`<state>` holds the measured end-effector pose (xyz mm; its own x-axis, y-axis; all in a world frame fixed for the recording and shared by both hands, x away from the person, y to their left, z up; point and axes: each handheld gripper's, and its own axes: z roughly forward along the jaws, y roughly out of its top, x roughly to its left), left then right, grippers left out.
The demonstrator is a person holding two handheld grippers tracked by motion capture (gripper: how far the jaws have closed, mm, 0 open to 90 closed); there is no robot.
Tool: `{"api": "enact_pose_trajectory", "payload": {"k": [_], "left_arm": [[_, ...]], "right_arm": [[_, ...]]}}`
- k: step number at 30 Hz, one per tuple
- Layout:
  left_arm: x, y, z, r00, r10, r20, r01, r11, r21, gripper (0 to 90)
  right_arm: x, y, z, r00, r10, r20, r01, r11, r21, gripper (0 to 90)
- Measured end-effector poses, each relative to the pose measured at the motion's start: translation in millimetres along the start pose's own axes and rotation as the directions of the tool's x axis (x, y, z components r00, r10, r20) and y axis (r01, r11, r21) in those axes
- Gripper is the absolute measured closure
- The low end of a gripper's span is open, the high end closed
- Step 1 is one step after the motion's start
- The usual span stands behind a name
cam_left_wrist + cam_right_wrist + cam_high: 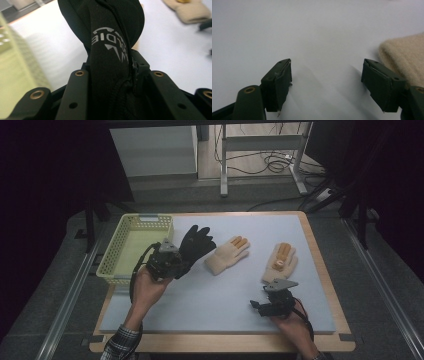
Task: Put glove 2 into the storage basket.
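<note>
A black glove (196, 244) hangs lifted above the mat, its cuff pinched in my left gripper (172, 261), just right of the yellow basket (113, 265). In the left gripper view the glove's cuff (110, 57) with grey lettering stands between the jaws. Two cream gloves with orange fingertips lie on the mat: one in the middle (227, 255), one at the right (281, 262). My right gripper (272, 302) stands open low over the mat near the front, just below the right cream glove, whose edge (404, 57) lies beside its right jaw. Nothing is between its fingers.
A pale grey mat (220, 305) covers a wooden tabletop (320, 265). The yellow mesh basket sits at the mat's left edge. Beyond the table are a white desk frame (262, 150) and floor cables (272, 162).
</note>
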<state>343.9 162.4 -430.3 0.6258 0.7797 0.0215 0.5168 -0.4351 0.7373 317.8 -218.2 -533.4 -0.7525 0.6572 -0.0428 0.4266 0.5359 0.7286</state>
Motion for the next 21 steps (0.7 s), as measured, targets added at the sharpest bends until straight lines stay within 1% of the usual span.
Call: {"api": "enact_pose_trajectory", "payload": {"k": [1, 2, 3, 4, 6, 7, 9, 10, 12, 13, 14, 15, 16, 17, 18, 19, 20, 21], "left_arm": [[7.9, 0.7, -2.4, 0.9996, -0.012, -0.024, 0.012, 0.9999, 0.002, 66.4], [7.9, 0.7, -2.4, 0.9996, -0.012, -0.024, 0.012, 0.9999, 0.002, 66.4], [16.4, 0.5, -4.6, 0.9985, -0.029, -0.045, 0.029, 0.9996, 0.001, 66.2], [16.4, 0.5, -4.6, 0.9985, -0.029, -0.045, 0.029, 0.9996, 0.001, 66.2], [25.6, -0.5, -7.1, 0.9966, -0.048, -0.067, 0.048, 0.9988, -0.002, 66.1], [35.6, -2.3, -10.0, 0.9937, -0.068, -0.09, 0.068, 0.9977, -0.005, 65.9], [46.0, -4.9, -13.2, 0.99, -0.087, -0.111, 0.087, 0.9962, -0.007, 65.8], [46.0, -4.9, -13.2, 0.99, -0.087, -0.111, 0.087, 0.9962, -0.007, 65.7], [56.6, -8.2, -16.1, 0.9852, -0.105, -0.136, 0.105, 0.9944, -0.006, 65.6], [67.6, -12.1, -18.8, 0.9793, -0.123, -0.161, 0.124, 0.9923, -0.005, 65.5], [67.6, -12.1, -18.8, 0.9793, -0.123, -0.161, 0.124, 0.9923, -0.005, 65.4], [73.0, -14.2, -20.1, 0.9758, -0.133, -0.174, 0.134, 0.991, -0.005, 65.4], [83.9, -19.0, -22.5, 0.9673, -0.151, -0.204, 0.153, 0.9882, -0.007, 65.3], [89.5, -21.5, -23.9, 0.9631, -0.16, -0.217, 0.163, 0.9866, -0.003, 65.2], [89.5, -21.5, -23.9, 0.9631, -0.16, -0.217, 0.163, 0.9866, -0.003, 65.2], [100.6, -27.0, -26.0, 0.954, -0.182, -0.239, 0.187, 0.9824, -0.001, 65.1], [100.6, -27.0, -26.0, 0.954, -0.182, -0.239, 0.187, 0.9824, -0.001, 65.1], [111.2, -32.7, -27.3, 0.9436, -0.203, -0.261, 0.211, 0.9775, 0.0, 65.0]], "right_arm": [[0.1, 0.0, 0.0, 1.0, 0.001, 0.0, -0.001, 1.0, 0.0, 24.1], [0.1, 0.0, 0.0, 1.0, 0.001, 0.0, -0.001, 1.0, 0.0, 24.1], [0.0, 0.0, 0.0, 1.0, 0.0, 0.0, 0.0, 1.0, 0.0, 24.1], [0.0, 0.0, 0.0, 1.0, 0.0, 0.0, 0.0, 1.0, 0.0, 24.1], [0.1, 0.0, 0.0, 1.0, 0.0, 0.0, 0.0, 1.0, -0.001, 24.1], [0.1, 0.0, 0.0, 1.0, 0.001, 0.0, -0.001, 1.0, 0.0, 24.1], [0.0, 0.0, 0.0, 1.0, 0.0, 0.001, 0.0, 1.0, 0.0, 24.1], [0.0, 0.0, 0.0, 1.0, 0.0, 0.0, 0.0, 1.0, 0.0, 24.1], [0.0, 0.0, 0.0, 1.0, 0.0, 0.001, 0.0, 1.0, 0.0, 24.1], [-0.1, 0.0, 0.0, 1.0, -0.002, 0.001, 0.002, 1.0, -0.001, 24.1], [-0.1, 0.0, 0.0, 1.0, -0.002, 0.001, 0.002, 1.0, -0.001, 24.1], [-0.1, 0.0, 0.0, 1.0, -0.001, 0.0, 0.001, 1.0, 0.0, 24.1], [0.0, 0.0, 0.0, 1.0, 0.0, 0.0, 0.0, 1.0, 0.0, 24.1], [0.0, 0.0, 0.1, 1.0, 0.0, 0.0, 0.0, 1.0, -0.001, 24.1], [0.0, 0.0, 0.1, 1.0, 0.0, 0.0, 0.0, 1.0, -0.001, 24.1], [-0.1, 0.0, 0.1, 1.0, 0.0, 0.0, 0.0, 1.0, -0.001, 24.1], [-0.1, 0.0, 0.1, 1.0, 0.0, 0.0, 0.0, 1.0, -0.001, 24.1], [0.0, 0.0, 0.0, 1.0, 0.001, 0.0, -0.001, 1.0, 0.0, 24.1]]}}
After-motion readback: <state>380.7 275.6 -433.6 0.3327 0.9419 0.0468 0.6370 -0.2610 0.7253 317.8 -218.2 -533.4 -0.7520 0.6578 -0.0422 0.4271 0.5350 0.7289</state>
